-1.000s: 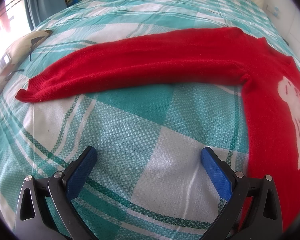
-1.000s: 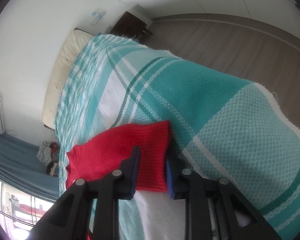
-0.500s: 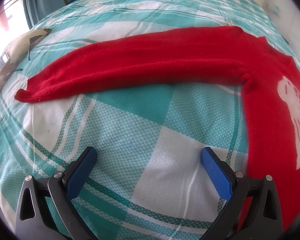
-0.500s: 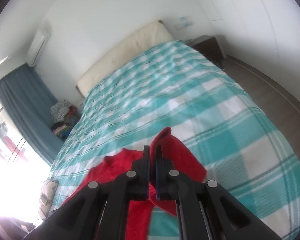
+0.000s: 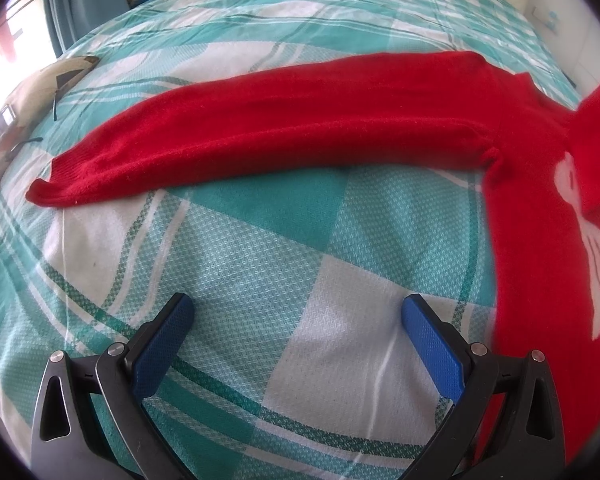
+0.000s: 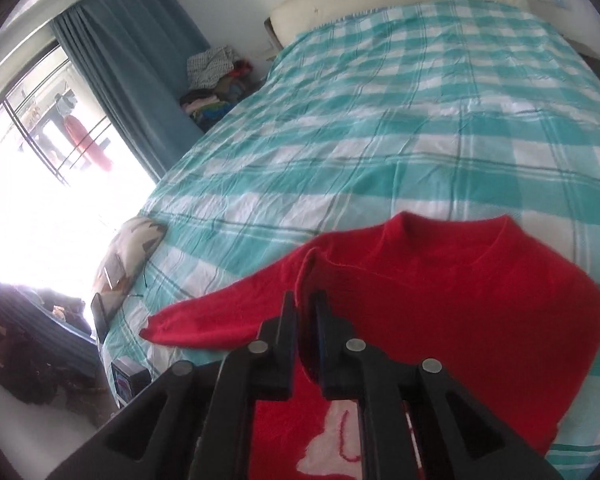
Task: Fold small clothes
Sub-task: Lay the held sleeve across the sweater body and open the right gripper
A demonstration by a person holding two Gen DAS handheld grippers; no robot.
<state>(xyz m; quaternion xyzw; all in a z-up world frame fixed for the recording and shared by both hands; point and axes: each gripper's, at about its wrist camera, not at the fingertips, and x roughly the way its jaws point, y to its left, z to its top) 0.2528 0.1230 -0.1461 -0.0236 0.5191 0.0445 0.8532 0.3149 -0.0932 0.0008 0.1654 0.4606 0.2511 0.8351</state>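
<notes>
Right now the red sweater [image 5: 380, 128] lies on the bed [image 5: 260, 264], on the teal-and-white checked cover. One sleeve [image 5: 236, 140] stretches flat away from the sweater body toward the patterned cushion [image 5: 56, 76] at the bed edge. The white figure [image 5: 588, 248] on the sweater front faces up.

Left claw [image 5: 298, 316]: jaws wide apart, nothing between them, blue pads [image 5: 160, 352] over bare cover just beside the sweater body, on the near side of the stretched sleeve.

Right claw [image 6: 303, 316]: above the sweater chest, pointing toward the collar [image 6: 452, 236]. Other sleeve's cuff [image 6: 310, 268] is folded in over the sweater front and stands between the jaws. Jaws have just been opening; there is a narrow gap now, with the cuff edge still in it. Cannot tell for sure whether the pads still press on the fabric; it looks loose on at least one side.

Seen from the right claw: sweater sits at the foot end of the bed, collar toward the cream headboard [image 6: 380, 4]. Beyond the sweater's stretched sleeve is the cushion, then the bright window [image 6: 40, 168] and blue curtain [image 6: 140, 72]. Pile of clothes [image 6: 216, 84] by the curtain, well apart from the sweater.
</notes>
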